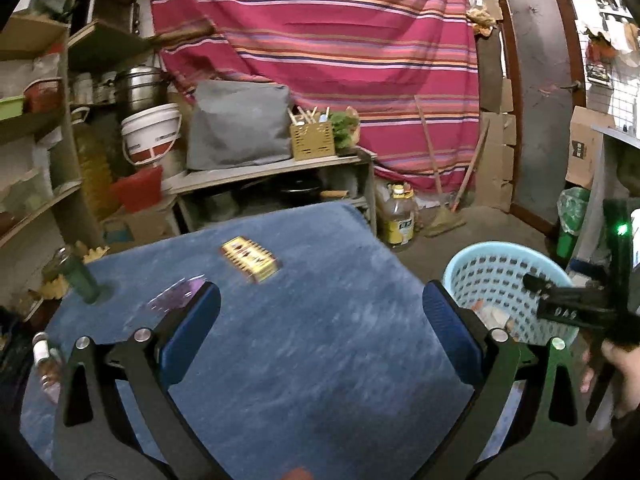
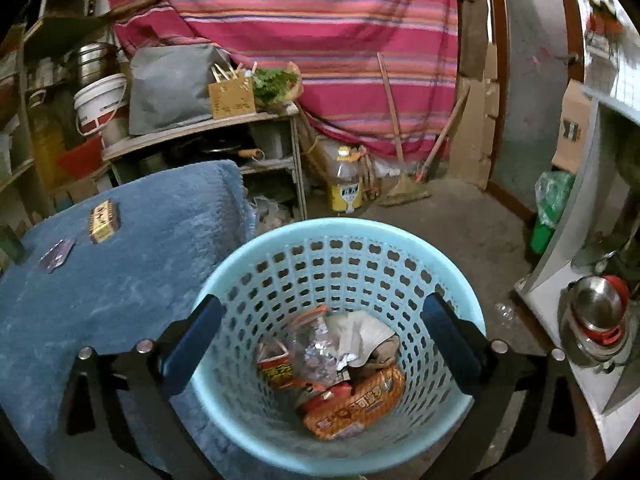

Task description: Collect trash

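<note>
A light blue plastic basket [image 2: 280, 264] stands on the floor beside the table with the blue cloth [image 1: 320, 344]. It holds orange snack wrappers [image 2: 356, 400] and crumpled clear plastic [image 2: 316, 340]. My right gripper [image 2: 324, 344] is open and empty, hovering over the basket's mouth. My left gripper [image 1: 320, 328] is open and empty above the cloth. A gold packet [image 1: 251, 259] and a purple wrapper [image 1: 176, 294] lie on the cloth ahead of it; the purple wrapper is by the left finger [image 1: 192, 328]. Both also show in the right wrist view, packet [image 2: 103, 220] and wrapper [image 2: 57, 255].
A dark green bottle [image 1: 80, 276] and a small jar [image 1: 44, 360] stand at the table's left edge. Shelves [image 1: 36, 128] with pots and a bucket [image 1: 150, 134] are behind. An oil jug [image 2: 346, 188], brooms and a green bin [image 2: 550, 208] stand on the floor.
</note>
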{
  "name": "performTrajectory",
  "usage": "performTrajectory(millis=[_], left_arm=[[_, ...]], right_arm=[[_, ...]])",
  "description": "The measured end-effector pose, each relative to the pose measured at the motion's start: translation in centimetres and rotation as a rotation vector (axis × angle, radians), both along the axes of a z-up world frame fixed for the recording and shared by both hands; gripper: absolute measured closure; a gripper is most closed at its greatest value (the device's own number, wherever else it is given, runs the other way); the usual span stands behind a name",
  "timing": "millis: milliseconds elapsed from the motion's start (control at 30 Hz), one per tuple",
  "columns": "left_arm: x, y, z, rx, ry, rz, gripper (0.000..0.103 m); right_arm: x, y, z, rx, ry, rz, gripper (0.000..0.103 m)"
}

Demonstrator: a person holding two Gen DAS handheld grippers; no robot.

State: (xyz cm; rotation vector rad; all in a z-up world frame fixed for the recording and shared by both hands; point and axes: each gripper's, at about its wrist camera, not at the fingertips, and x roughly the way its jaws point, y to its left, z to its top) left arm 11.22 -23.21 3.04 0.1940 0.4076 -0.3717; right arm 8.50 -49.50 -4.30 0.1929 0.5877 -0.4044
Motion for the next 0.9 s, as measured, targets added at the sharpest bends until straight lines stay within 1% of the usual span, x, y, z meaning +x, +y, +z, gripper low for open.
performTrajectory(millis=[100,167,267,333,433,500,600,667,767,900], left_arm=[[-1.1,3.0,-0.1,-0.030,-0.006,0.031,0.005],[-1.7,5.0,-0.3,-0.044,0.006,0.045,0.005],[-3.2,7.6,-0.9,-0.022,-0.012,0.090,0.005],[-4.1,9.7,-1.7,-0.004,-0.032,0.141,0.005],[-4.9,12.4,-2.5,-0.014,-0.018,0.170,0.005],[-5.5,14.2,-3.0,-0.024,-0.017,0.195,0.005],[-6.4,16.5,-3.5,-0.049,-0.023,0.246,0.005],[-6.9,18.1,-3.7,-0.073,-0.026,0.278,0.005],[-7.5,20.0,-3.7,-0.093,-0.025,0.303,0.005],[-8.4,21.6,-3.8,-0.098,-0.050,0.350,0.005]], right_arm=[[-1.5,2.6,1.3,-0.017,-0.036,0.034,0.005],[-2.5,4.8,2.3,-0.010,-0.055,0.051,0.005],[-3.3,7.7,3.2,0.021,-0.051,0.059,0.005],[-3.9,10.2,3.6,0.049,-0.045,0.095,0.005],[-5.4,14.2,4.2,0.060,-0.098,0.184,0.005],[-6.0,16.6,4.1,0.044,-0.114,0.212,0.005],[-6.2,20.0,3.7,0.021,-0.108,0.270,0.005],[-6.4,22.2,3.5,-0.018,-0.105,0.299,0.005],[-7.0,24.4,3.8,-0.067,-0.128,0.299,0.005],[-7.7,26.6,3.9,-0.131,-0.153,0.278,0.005]])
